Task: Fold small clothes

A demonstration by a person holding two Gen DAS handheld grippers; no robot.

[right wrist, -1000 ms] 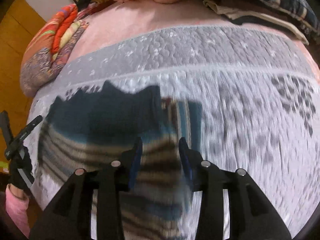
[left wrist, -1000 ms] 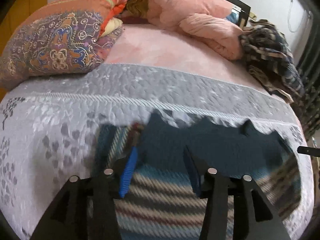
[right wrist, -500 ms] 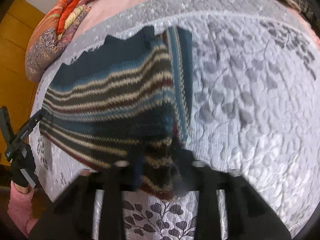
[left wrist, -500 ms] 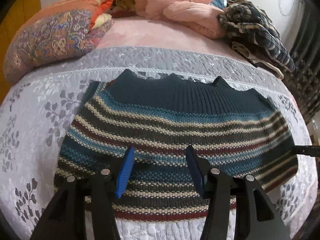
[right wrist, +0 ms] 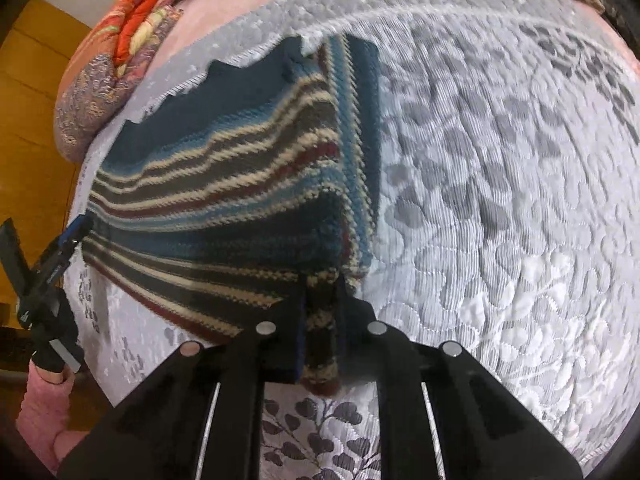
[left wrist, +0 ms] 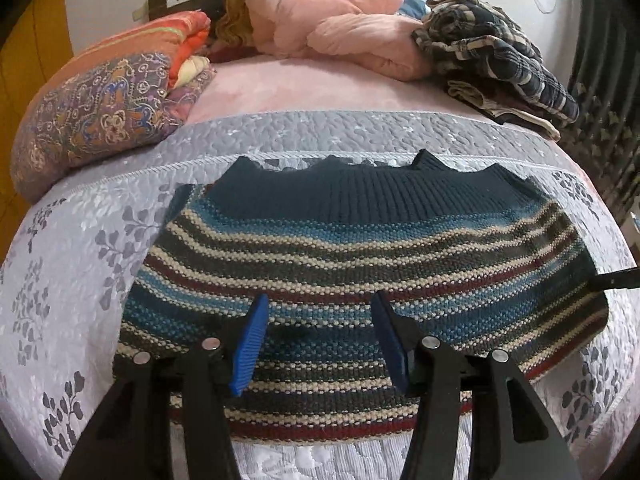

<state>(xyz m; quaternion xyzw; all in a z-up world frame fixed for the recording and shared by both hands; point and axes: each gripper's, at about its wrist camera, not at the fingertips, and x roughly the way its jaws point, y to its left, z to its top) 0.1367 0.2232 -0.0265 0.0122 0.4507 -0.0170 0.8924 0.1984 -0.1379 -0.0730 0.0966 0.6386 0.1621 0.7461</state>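
A knitted sweater (left wrist: 360, 264) with a dark blue collar and blue, cream and maroon stripes lies flat on the grey quilted bedspread (left wrist: 80, 248), hem toward me. My left gripper (left wrist: 320, 340) hovers open over the hem's middle, with nothing between its blue pads. In the right wrist view the sweater (right wrist: 224, 184) has its side folded under. My right gripper (right wrist: 322, 320) is shut on the sweater's near right corner, and knit bunches between its fingers.
Patterned pillows (left wrist: 100, 120) lie at the back left, a pink duvet (left wrist: 344, 28) at the headboard, and plaid clothes (left wrist: 492, 60) at the back right. A gloved hand with a pink sleeve (right wrist: 44, 392) holds the other tool at the bed's left edge.
Both cameras have drawn back toward the bed's near edge, so the whole sweater shows. The right gripper went from open to shut on the near corner. The left stays open.
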